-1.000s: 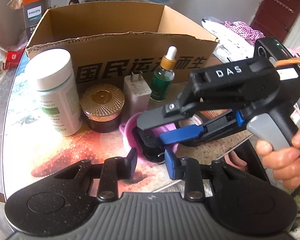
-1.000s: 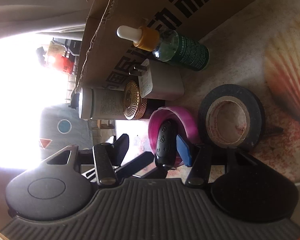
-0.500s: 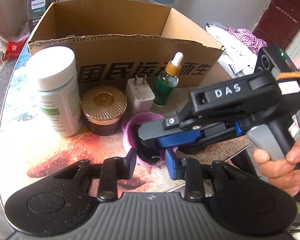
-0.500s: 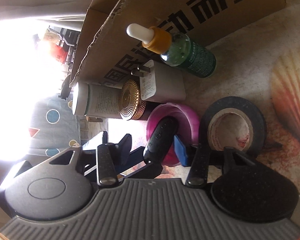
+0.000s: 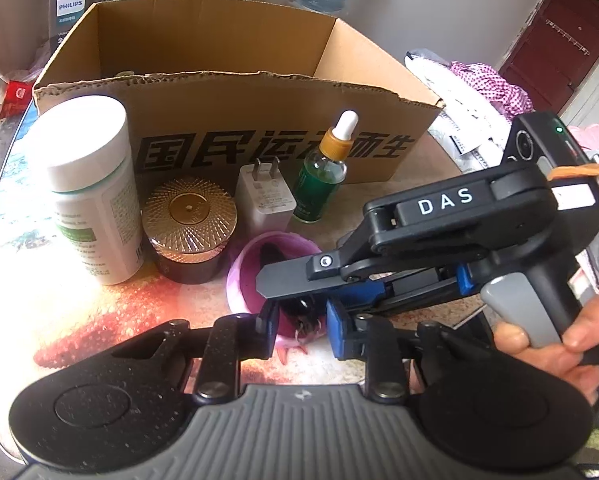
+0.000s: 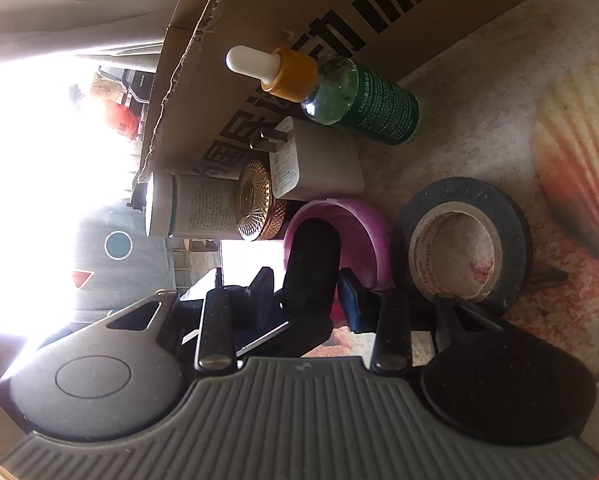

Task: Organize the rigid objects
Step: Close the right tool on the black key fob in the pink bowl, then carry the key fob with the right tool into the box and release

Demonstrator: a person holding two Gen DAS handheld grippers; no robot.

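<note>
Cardboard makes up the open box (image 5: 379, 68) at the far side of the patterned table (image 5: 99, 312), with bold black printing across its near wall. Lined up against that wall, from left to right, stand a white-capped bottle (image 5: 91, 184), a jar with a ribbed gold lid (image 5: 189, 216), a white plug-in charger (image 5: 263, 196) with its prongs up, and a green dropper bottle (image 5: 319, 184) with an orange collar. All four are upright.

Nearer than the charger sits a small pink cup (image 6: 363, 224). A black roll of tape (image 6: 511, 216) lies flat just beside it.

The right gripper (image 6: 305, 292), held by a hand (image 5: 559, 344) squeezing its grey trigger, reaches in from the right over the cup. A black key fob (image 6: 311, 256) is pinched between its pads. The fob is tilted, its far end over the cup's mouth. It is not in the box.

The left gripper (image 5: 301, 330) points down at the near edge of the cup, and its jaws are closing, with only a narrow gap left between them. The cup's near rim and the dark lower end of the fob show through that gap. I cannot tell whether the pads touch either one, since the right gripper's fingers cross just above them.
</note>
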